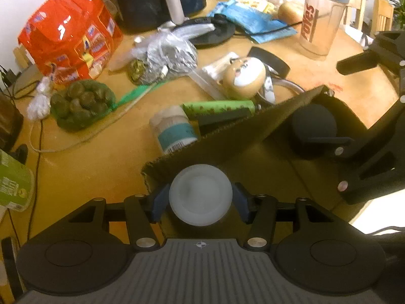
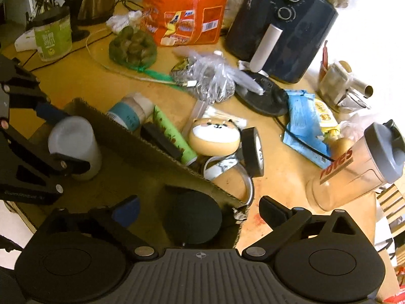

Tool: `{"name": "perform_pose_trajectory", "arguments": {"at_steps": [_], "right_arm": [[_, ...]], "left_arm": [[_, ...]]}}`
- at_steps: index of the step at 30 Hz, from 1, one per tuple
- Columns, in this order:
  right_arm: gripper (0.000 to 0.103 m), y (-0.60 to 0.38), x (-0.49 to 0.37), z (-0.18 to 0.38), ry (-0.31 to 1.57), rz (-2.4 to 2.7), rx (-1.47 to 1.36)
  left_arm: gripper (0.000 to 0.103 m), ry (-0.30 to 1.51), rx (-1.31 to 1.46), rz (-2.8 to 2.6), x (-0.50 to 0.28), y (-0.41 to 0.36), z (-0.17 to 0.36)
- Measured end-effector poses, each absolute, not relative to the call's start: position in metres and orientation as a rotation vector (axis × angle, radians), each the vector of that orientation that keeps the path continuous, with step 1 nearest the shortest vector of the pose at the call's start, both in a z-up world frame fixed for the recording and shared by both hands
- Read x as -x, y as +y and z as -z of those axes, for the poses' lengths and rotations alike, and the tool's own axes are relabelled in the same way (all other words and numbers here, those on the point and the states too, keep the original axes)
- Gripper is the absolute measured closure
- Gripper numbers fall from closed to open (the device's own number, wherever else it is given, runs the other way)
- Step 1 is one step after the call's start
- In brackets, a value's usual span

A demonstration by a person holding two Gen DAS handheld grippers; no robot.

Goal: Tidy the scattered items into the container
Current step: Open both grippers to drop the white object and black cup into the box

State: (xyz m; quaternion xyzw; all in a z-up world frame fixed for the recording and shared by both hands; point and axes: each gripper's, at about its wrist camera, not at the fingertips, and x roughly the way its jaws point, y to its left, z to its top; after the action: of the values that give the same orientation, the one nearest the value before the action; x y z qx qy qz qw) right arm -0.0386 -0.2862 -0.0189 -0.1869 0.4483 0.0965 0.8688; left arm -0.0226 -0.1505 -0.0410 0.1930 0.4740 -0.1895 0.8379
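My left gripper (image 1: 200, 200) is shut on a white plastic bottle (image 1: 200, 198), held inside the cardboard box (image 1: 227, 136); the bottle also shows in the right wrist view (image 2: 73, 147). My right gripper (image 2: 200, 209) is open, its fingers straddling the box's corner wall above a black round object (image 2: 193, 219) lying in the box, which also shows in the left wrist view (image 1: 314, 126). Outside the far wall lie a teal-labelled white jar (image 2: 131, 112), a green tube (image 2: 174, 136), a dog-face case (image 2: 215, 136) and black tape (image 2: 254, 152).
The wooden table holds an orange bag (image 2: 186, 7), a net of nuts (image 2: 133, 48), a crumpled plastic bag (image 2: 207, 78), a dark air fryer (image 2: 283, 25), a blue packet (image 2: 303, 124), a shaker bottle (image 2: 359, 167), a green tub (image 2: 52, 35) and cables.
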Motion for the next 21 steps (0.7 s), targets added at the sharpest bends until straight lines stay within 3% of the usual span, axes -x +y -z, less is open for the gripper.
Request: {"name": "perform_pose_trajectory", "arguments": {"at_steps": [8, 9, 11, 21], "right_arm": [[0.003, -0.296, 0.032, 0.015, 0.951, -0.174, 0.342], [0.003, -0.297, 0.032, 0.015, 0.951, -0.172, 0.338], [0.003, -0.298, 0.032, 0.014, 0.949, -0.170, 0.333], [0.003, -0.303, 0.032, 0.010, 0.937, -0.140, 0.325]], "left_arm": [[0.047, 0.906, -0.516, 0.337, 0.022, -0.160, 0.025], [0.043, 0.903, -0.528, 0.331, 0.022, -0.161, 0.024], [0.017, 0.908, -0.543, 0.333, 0.024, -0.162, 0.024], [0.013, 1.000, -0.504, 0.329, 0.023, -0.158, 0.044]]}}
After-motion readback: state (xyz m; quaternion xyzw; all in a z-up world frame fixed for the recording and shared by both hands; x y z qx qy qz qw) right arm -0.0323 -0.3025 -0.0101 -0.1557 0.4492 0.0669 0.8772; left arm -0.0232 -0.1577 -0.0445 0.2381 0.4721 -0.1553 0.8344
